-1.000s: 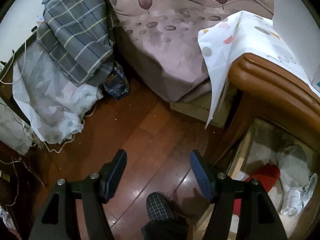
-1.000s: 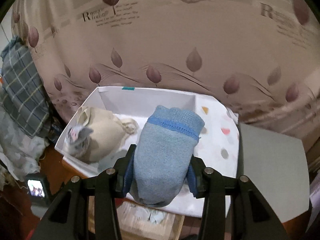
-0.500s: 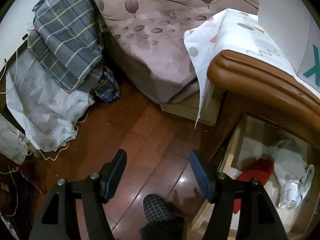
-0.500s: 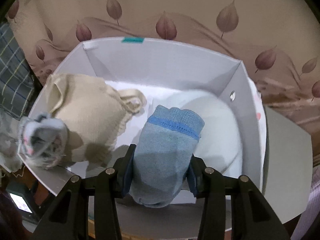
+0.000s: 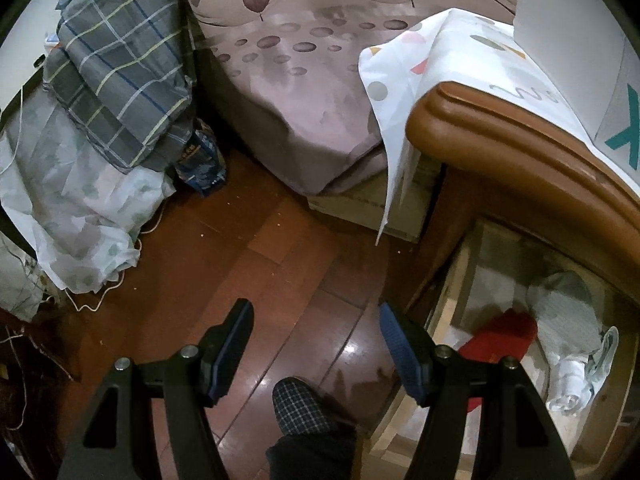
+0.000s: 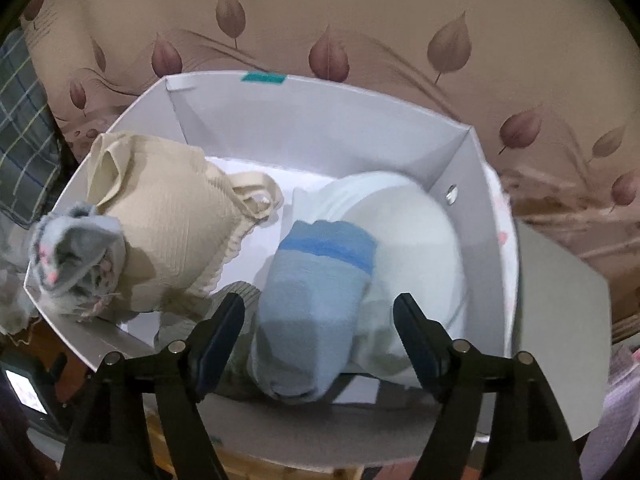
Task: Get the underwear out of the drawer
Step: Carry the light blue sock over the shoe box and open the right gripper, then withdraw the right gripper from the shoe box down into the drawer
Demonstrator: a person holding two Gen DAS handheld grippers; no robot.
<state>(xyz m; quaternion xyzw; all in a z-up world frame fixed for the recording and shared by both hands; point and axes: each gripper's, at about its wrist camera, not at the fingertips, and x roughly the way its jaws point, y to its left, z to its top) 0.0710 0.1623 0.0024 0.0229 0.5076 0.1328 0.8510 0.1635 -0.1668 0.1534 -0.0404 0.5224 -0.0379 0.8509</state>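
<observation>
Half a second ago the right gripper (image 6: pixel 319 318) clamped the rolled blue underwear (image 6: pixel 312 308) between its fingers; now those fingers stand wide apart, with a gap on each side of the roll, and the roll lies loose in the white box (image 6: pixel 320 120). It partly rests on a white folded garment (image 6: pixel 404 248) toward 2 o'clock. The left wrist view has changed little, only shifting slightly.

The white box sits in front of a bed covered by a beige sheet with brown leaf prints (image 6: pixel 328 20). Inside the box, toward 10 o'clock, lies a beige bra (image 6: pixel 168 224), and at 9 o'clock a grey-and-pink sock (image 6: pixel 76 256) hangs over the box's rim.

The blue underwear's long axis runs from about 6 o'clock, near the fingers, up to 1 o'clock, and its darker blue band end points toward the far wall of the box.

In the left wrist view, the left gripper (image 5: pixel 316 322) hangs over a dark red wooden floor (image 5: pixel 224 264), its fingers wide apart and holding nothing. A plaid slipper (image 5: pixel 300 404) shows at 6 o'clock. At 4 o'clock is the open drawer (image 5: pixel 472 264) under a brown wooden table edge (image 5: pixel 512 152), with a red garment (image 5: pixel 500 340) and white-grey cloths (image 5: pixel 564 312) inside. A plaid blanket (image 5: pixel 116 60) is piled at 10 o'clock above a pale cloth (image 5: pixel 76 216).
</observation>
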